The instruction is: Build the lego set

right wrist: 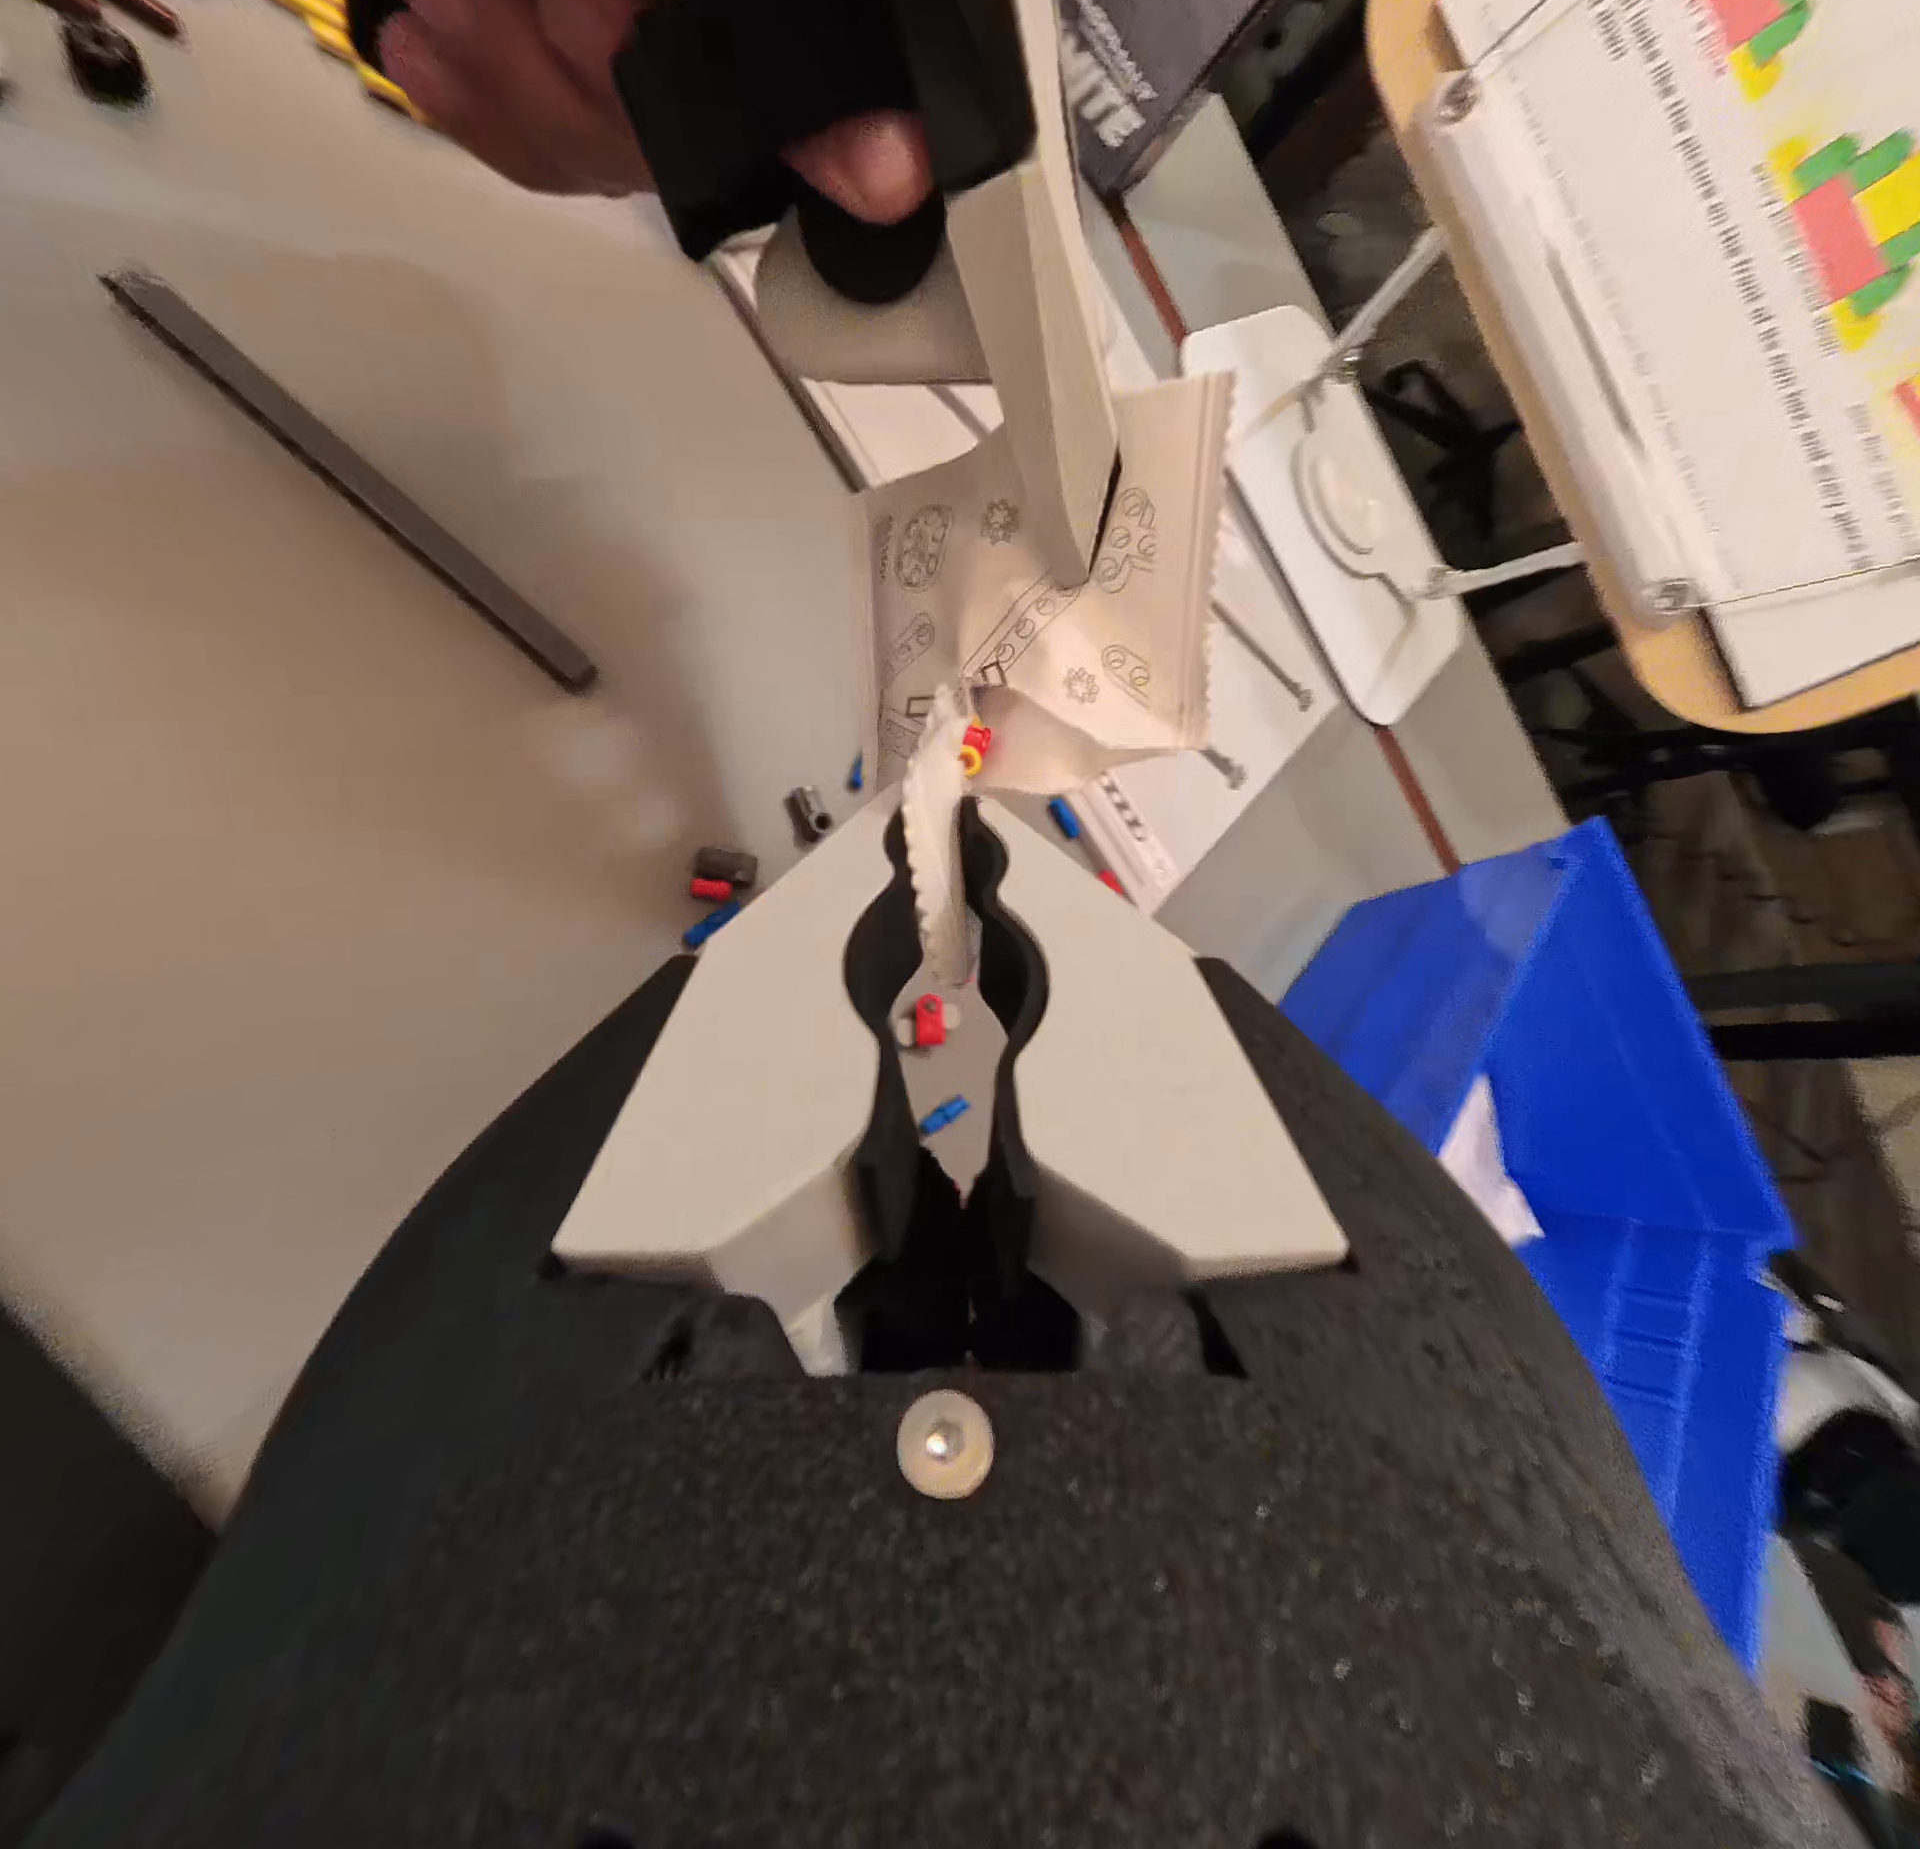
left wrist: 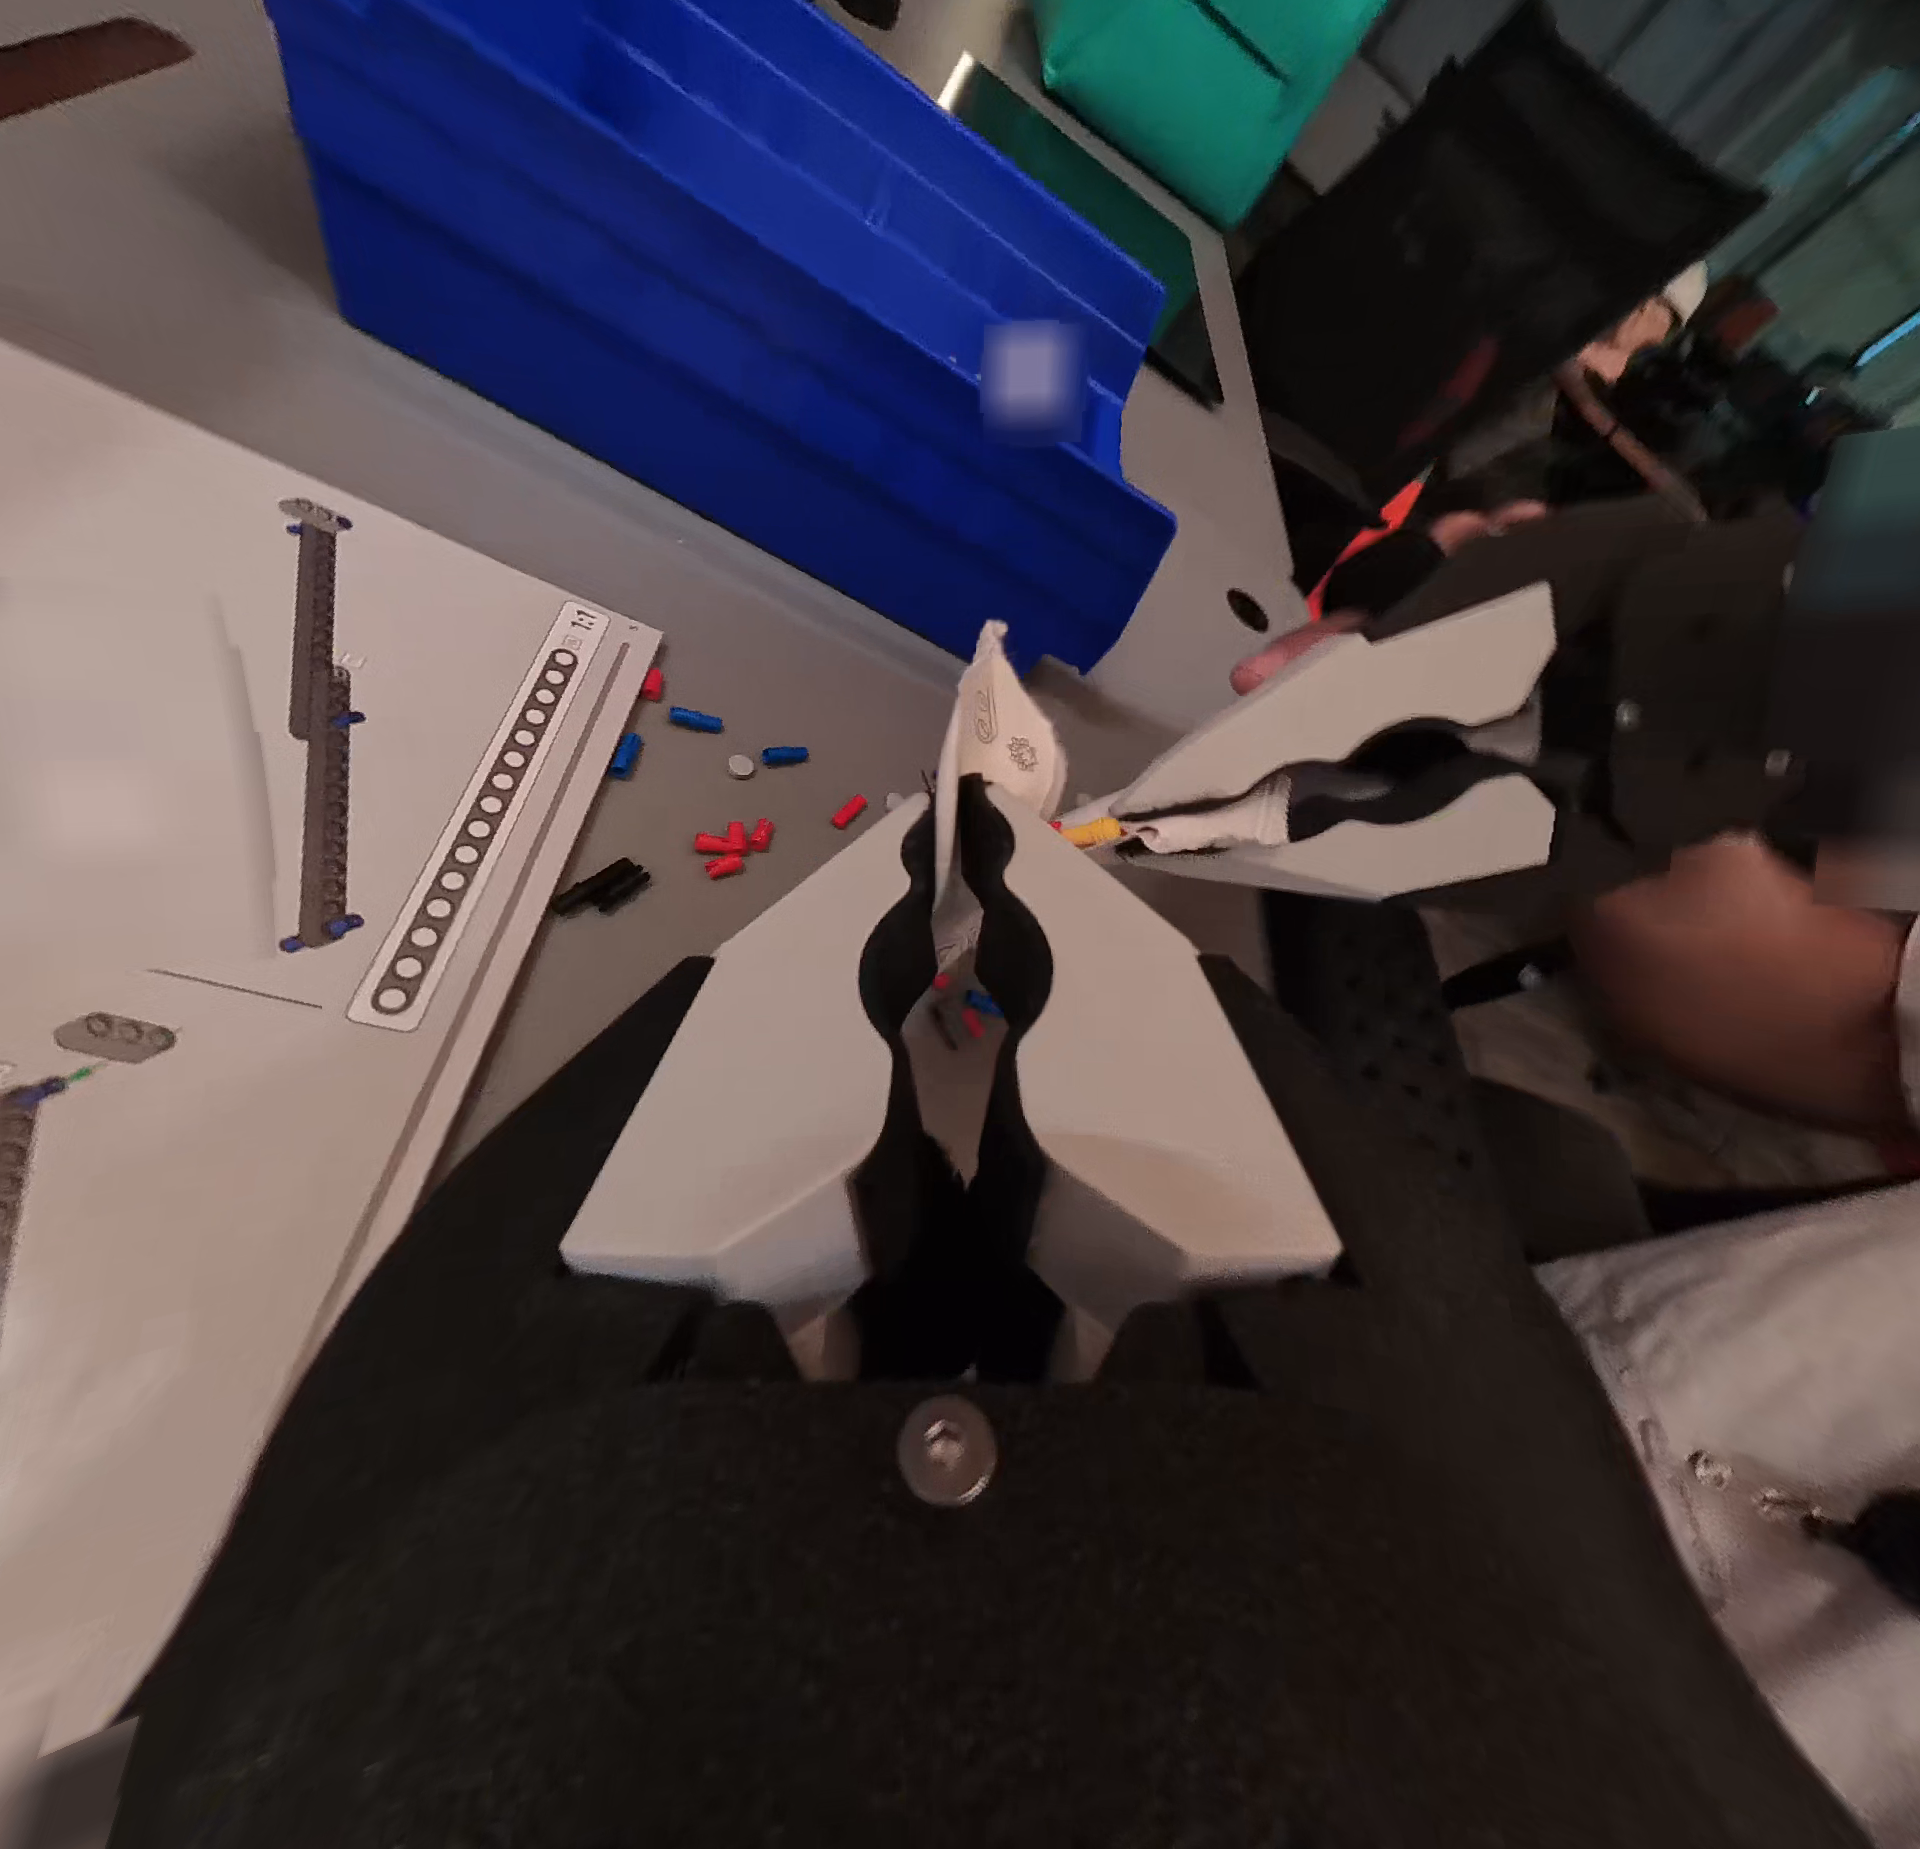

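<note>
A white paper parts bag (left wrist: 1003, 729) printed with part outlines hangs in the air between both grippers. My left gripper (left wrist: 961, 797) is shut on one side of it. My right gripper (right wrist: 940, 812) is shut on the bag's serrated edge (right wrist: 935, 864). The bag (right wrist: 1143, 552) is torn open between them, and small red and yellow pieces (right wrist: 974, 745) show in the gap. The right gripper also shows in the left wrist view (left wrist: 1101, 833), and the left gripper in the right wrist view (right wrist: 1081, 563). Loose red pins (left wrist: 732, 843) and blue pins (left wrist: 694, 721) lie on the grey table below.
An open instruction booklet (left wrist: 208, 760) lies at left. Stacked blue bins (left wrist: 675, 293) stand behind the pins. A long dark beam (right wrist: 343, 480) and black pins (left wrist: 603, 885) lie on the table. A sheet holder on a white stand (right wrist: 1340, 511) is beyond the bag. There is about 5 cm between the tips of the two grippers.
</note>
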